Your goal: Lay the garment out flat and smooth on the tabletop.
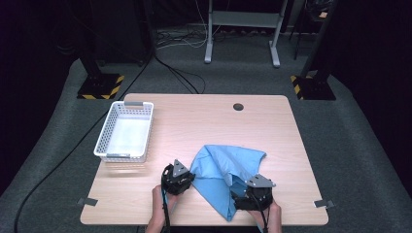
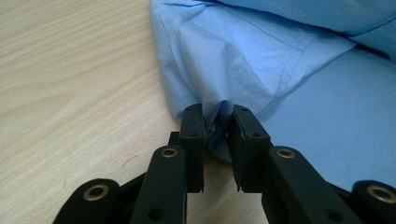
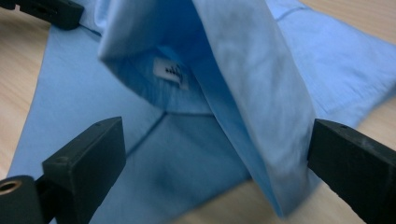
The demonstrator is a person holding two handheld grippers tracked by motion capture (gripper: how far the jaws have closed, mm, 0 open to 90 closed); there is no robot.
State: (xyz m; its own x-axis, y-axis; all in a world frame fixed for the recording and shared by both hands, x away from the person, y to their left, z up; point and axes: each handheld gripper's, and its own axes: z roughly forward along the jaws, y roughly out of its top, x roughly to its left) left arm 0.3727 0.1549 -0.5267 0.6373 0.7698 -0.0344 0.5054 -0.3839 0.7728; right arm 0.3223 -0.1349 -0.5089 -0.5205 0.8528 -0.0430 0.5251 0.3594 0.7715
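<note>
A light blue shirt (image 1: 223, 167) lies crumpled on the front middle of the wooden table (image 1: 194, 116). My left gripper (image 1: 190, 175) sits at the shirt's left edge. In the left gripper view, that gripper (image 2: 218, 122) is shut on a pinched fold of the shirt's hem (image 2: 261, 60). My right gripper (image 1: 239, 190) is at the shirt's front right corner. In the right gripper view its jaws (image 3: 217, 135) stand wide open around a raised fold of the shirt (image 3: 243, 70) without pressing it. A white label (image 3: 170, 73) shows inside the collar.
A white plastic basket (image 1: 146, 130) stands at the table's left, with nothing in it. A round cable hole (image 1: 238, 107) is near the far edge. Metal clips sit at the front corners. Stands and cables are on the floor beyond.
</note>
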